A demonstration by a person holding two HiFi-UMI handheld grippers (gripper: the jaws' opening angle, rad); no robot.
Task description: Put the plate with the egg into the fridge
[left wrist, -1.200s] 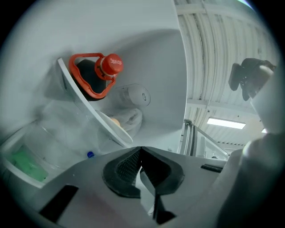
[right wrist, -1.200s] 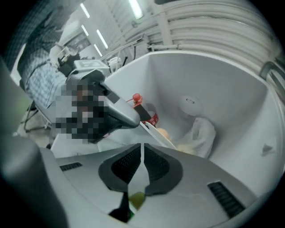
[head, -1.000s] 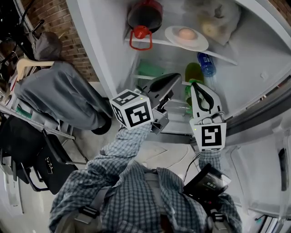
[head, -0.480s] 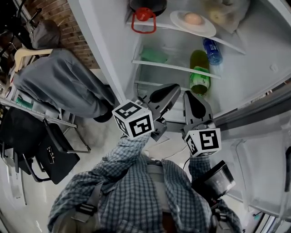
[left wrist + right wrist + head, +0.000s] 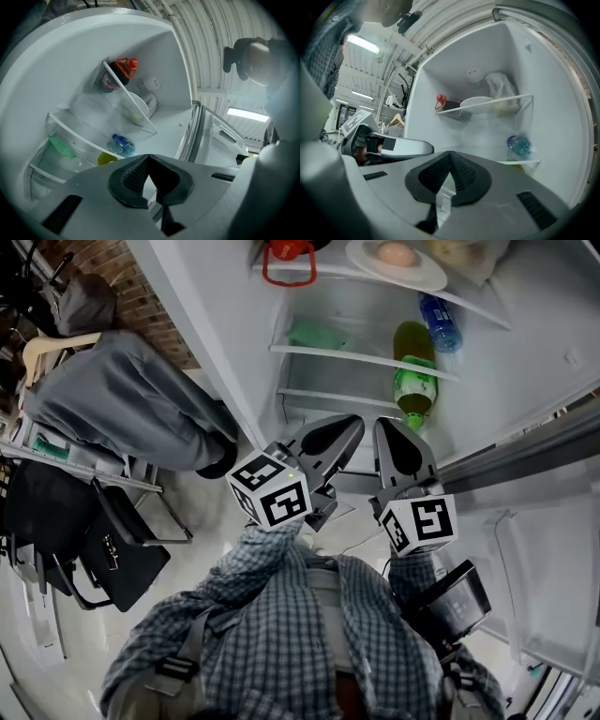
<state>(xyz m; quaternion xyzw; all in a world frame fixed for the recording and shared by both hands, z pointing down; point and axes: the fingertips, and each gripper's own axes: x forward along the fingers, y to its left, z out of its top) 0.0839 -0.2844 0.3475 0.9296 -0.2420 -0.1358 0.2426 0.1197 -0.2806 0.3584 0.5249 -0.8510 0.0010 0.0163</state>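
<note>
Holding both tools shut, pads together with nothing between them, you are standing at the open fridge (image 5: 211, 343) with the left tool (image 5: 347, 427) and the right tool (image 5: 389, 432) side by side just outside its front, and only a narrow gap is separating them. The plate (image 5: 424, 276) is already sitting on the top shelf (image 5: 478, 315), well apart from both tools, with the egg (image 5: 397, 253) lying near its middle. The plate's rim is coming close to the shelf's front edge. On its left a red-handled vessel (image 5: 289, 259) is standing just beside it, and on its right a pale bag (image 5: 469, 254) is crowding in; whether the bag is touching the rim you cannot tell. One level down, a blue bottle (image 5: 438, 322) is lying below the plate's right side. A green bottle (image 5: 411, 367) is reaching across the line of the middle shelf (image 5: 347, 359) in the head view, its near end being the closest thing to the right tool. A green packet (image 5: 314, 334) is lying at the left of that level, leaving bare shelf between it and the bottles. The door (image 5: 553, 596) is standing open on your right, and a grey coat (image 5: 122, 413) is hanging beyond the fridge's left wall.
</note>
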